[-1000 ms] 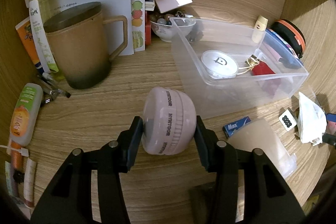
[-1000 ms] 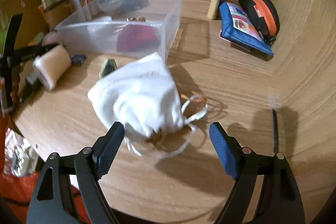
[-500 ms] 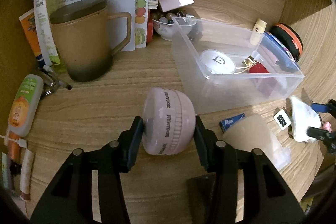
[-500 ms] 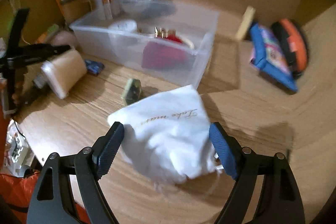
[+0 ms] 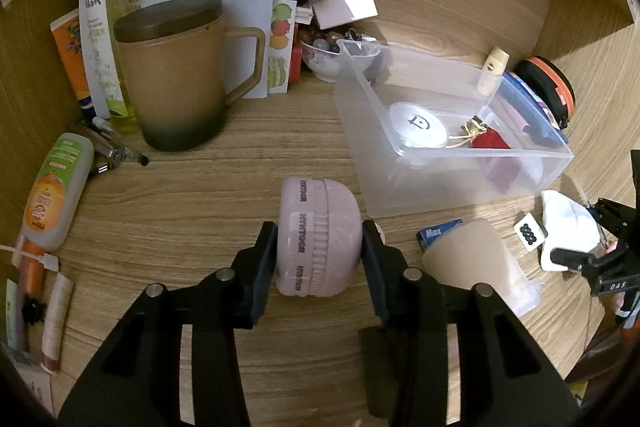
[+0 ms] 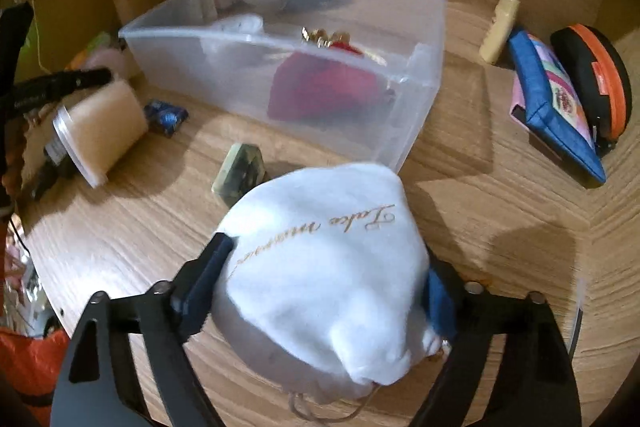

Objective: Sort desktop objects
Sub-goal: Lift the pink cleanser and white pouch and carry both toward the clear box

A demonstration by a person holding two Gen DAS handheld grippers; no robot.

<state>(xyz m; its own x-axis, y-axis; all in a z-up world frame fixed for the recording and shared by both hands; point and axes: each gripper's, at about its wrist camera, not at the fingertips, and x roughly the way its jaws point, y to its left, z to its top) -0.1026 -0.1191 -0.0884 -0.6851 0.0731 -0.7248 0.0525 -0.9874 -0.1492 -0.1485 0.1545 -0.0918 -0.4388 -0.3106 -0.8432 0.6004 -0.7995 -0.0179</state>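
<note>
My left gripper (image 5: pixel 319 243) is shut on a pink round case (image 5: pixel 320 227), its pads pressing both sides just above the wooden desk. Right of it stands a clear plastic bin (image 5: pixel 360 115) holding a white disc (image 5: pixel 418 125) and a red item (image 5: pixel 490 141). A white drawstring pouch (image 6: pixel 328 267) with gold script lies on the desk in front of the bin (image 6: pixel 248 75). My right gripper (image 6: pixel 329 265) straddles the pouch, jaws wide and closing, with the fabric filling the gap between the blue pads. The left wrist view shows that pouch (image 5: pixel 568 219) at the right edge.
A brown mug (image 5: pixel 176 75), papers and tubes (image 5: pixel 52 195) crowd the back left. A beige cup (image 5: pixel 476 259) on its side, a blue packet (image 5: pixel 438 233) and a green stone (image 6: pixel 240 171) lie in front of the bin. A blue pouch (image 6: pixel 556 107) and an orange-black case (image 6: pixel 596 79) sit right.
My right gripper has come down over the white pouch, which now sits between its jaws instead of ahead of them. The left gripper keeps the pink case and has barely moved.
</note>
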